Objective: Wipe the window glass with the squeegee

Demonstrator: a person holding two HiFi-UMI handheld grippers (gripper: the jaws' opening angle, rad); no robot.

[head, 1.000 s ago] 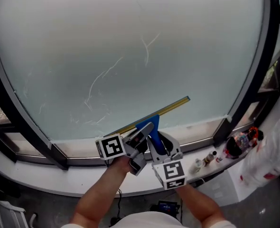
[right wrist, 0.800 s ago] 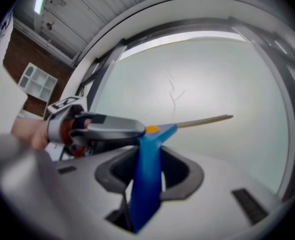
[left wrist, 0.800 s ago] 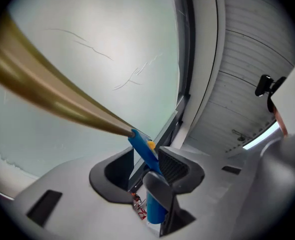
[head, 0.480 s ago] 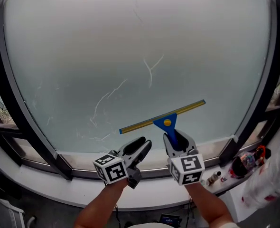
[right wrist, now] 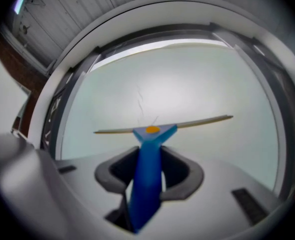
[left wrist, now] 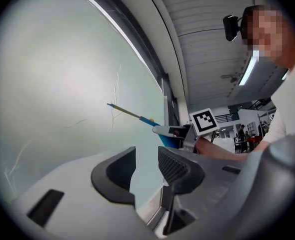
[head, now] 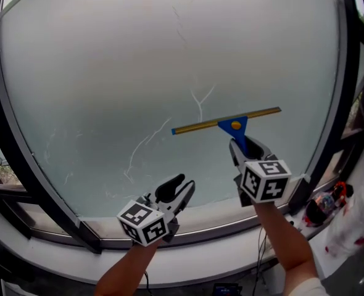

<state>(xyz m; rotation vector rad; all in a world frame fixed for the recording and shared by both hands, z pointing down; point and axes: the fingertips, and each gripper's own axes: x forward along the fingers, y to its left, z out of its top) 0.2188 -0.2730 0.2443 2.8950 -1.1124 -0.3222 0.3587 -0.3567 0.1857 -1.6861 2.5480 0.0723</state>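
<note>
My right gripper (head: 246,148) has its fingers clenched on the blue handle of the squeegee (head: 231,124). Its blade runs nearly level across the window glass (head: 108,66), toward 3 o'clock from centre. My left gripper (head: 173,191), at 6 o'clock, has just been opening its fingers, which stand released with nothing between them.

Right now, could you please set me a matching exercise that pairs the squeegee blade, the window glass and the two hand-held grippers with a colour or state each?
Column one:
1. squeegee blade
2. window glass
3. left hand-held gripper
4. right hand-held gripper

Column two:
A. open, nothing between the jaws
B. yellowish
C. shut on the blue squeegee handle
D. frosted, with thin white streaks

Pairs: 1-B; 2-D; 3-A; 4-C.

The left hand-held gripper's jaws have just been opening, with nothing between them.
</note>
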